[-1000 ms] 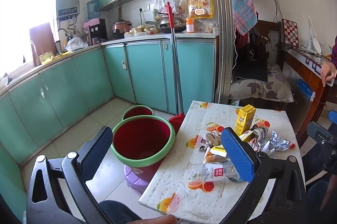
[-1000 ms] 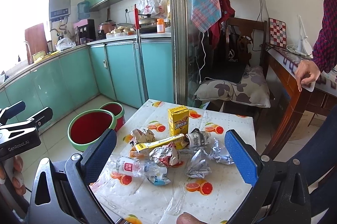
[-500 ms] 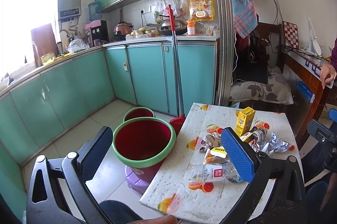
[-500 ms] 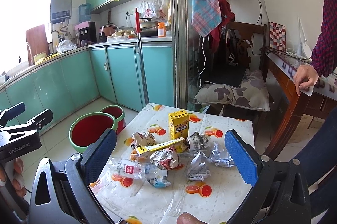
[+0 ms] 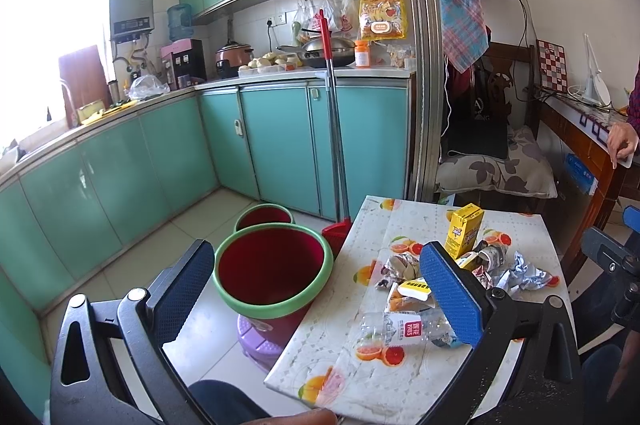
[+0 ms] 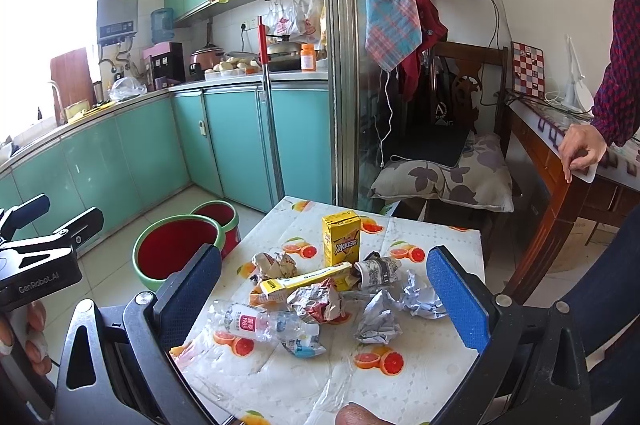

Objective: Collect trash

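Note:
Trash lies on a small table with an orange-print cloth: an upright yellow drink carton, a crushed clear bottle, a flat yellow box and several crumpled wrappers. A red bin with a green rim stands left of the table. My left gripper is open and empty, above the bin and the table's left edge. My right gripper is open and empty, above the trash pile. The carton and bottle also show in the left wrist view.
A second red bin stands behind the first, which rests on a purple stool. A red-handled mop leans on teal cabinets. A cushioned chair and a wooden desk with a person's hand stand at the right.
Both grippers have drifted slightly downward and stay open. The trash has not moved.

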A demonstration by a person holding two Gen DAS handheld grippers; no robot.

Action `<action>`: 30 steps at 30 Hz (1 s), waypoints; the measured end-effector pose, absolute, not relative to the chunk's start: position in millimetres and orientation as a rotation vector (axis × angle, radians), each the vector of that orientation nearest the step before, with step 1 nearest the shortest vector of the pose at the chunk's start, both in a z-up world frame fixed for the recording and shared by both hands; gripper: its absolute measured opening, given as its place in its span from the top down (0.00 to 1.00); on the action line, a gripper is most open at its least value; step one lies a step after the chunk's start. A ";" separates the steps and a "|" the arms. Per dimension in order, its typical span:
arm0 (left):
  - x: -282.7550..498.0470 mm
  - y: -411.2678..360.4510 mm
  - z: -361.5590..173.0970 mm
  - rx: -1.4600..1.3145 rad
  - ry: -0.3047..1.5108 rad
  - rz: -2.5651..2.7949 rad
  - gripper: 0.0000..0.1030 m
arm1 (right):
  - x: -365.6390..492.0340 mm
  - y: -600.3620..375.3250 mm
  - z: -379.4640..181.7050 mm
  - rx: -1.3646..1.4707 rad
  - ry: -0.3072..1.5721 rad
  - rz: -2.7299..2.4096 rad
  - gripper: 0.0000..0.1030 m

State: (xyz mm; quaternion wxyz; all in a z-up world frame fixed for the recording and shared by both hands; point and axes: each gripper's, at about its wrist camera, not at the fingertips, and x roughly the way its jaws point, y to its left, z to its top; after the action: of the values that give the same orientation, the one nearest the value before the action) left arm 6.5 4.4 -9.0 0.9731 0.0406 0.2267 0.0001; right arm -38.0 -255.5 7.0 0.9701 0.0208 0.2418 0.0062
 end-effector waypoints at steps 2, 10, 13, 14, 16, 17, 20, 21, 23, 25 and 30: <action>7.1 4.6 -9.6 0.081 0.457 0.002 0.00 | -37.3 -255.7 7.5 0.045 0.489 0.013 0.00; 3.8 4.3 -6.8 0.080 0.454 0.005 0.00 | -37.2 -251.8 6.7 0.043 0.488 0.018 0.00; 3.6 4.9 -6.7 0.079 0.453 0.005 0.00 | -36.5 -249.7 6.7 0.042 0.489 0.023 0.00; 3.5 4.9 -6.8 0.080 0.453 0.006 0.00 | -36.7 -250.6 5.9 0.041 0.488 0.024 0.00; 3.2 5.1 -6.6 0.079 0.451 0.008 0.00 | -36.4 -249.6 5.9 0.041 0.488 0.027 0.00; 3.3 5.2 -6.6 0.079 0.453 0.008 0.00 | -36.2 -249.1 6.0 0.041 0.487 0.027 0.00; 3.0 5.3 -6.6 0.080 0.453 0.009 0.00 | -35.9 -248.8 5.2 0.042 0.488 0.029 0.00; 3.1 5.8 -6.5 0.079 0.453 0.009 0.00 | -36.4 -249.3 4.9 0.043 0.487 0.028 0.00; 3.2 5.8 -6.4 0.079 0.454 0.009 0.00 | -36.1 -249.2 5.0 0.039 0.486 0.028 0.00; 3.2 5.9 -6.5 0.079 0.454 0.008 0.00 | -36.0 -249.1 4.5 0.039 0.485 0.029 0.00; 3.4 6.1 -6.7 0.078 0.456 0.007 0.00 | -35.9 -248.8 4.2 0.039 0.486 0.028 0.00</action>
State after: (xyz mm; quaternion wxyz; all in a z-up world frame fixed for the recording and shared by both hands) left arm 3.4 6.1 -6.7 0.9734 0.0388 0.2259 0.0034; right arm -35.9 -248.8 4.2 0.9703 0.0195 0.2408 0.0140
